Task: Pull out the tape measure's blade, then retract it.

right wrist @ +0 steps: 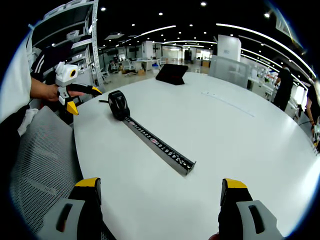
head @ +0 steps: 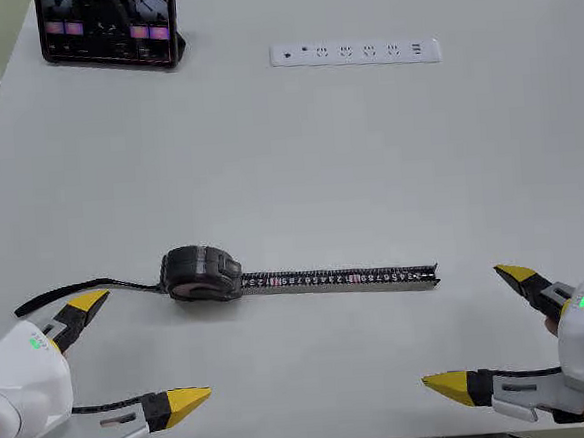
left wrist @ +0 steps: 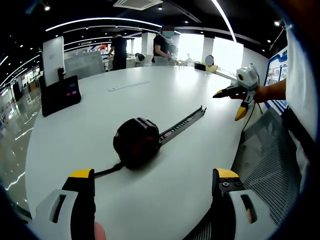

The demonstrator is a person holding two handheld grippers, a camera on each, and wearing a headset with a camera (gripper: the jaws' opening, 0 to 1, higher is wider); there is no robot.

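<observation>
I hold my left gripper wide open and empty, the tape measure just ahead of its jaws. My right gripper, equally wide and empty, faces the extended blade, not touching.

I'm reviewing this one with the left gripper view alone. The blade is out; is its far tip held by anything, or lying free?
Observer: Free. In the right gripper view the blade tip lies flat on the table, ahead of the open right gripper.
Operator: And where does the strap go?
Observer: In the head view the strap trails left from the tape measure, running past a jaw tip of the left gripper.
</observation>
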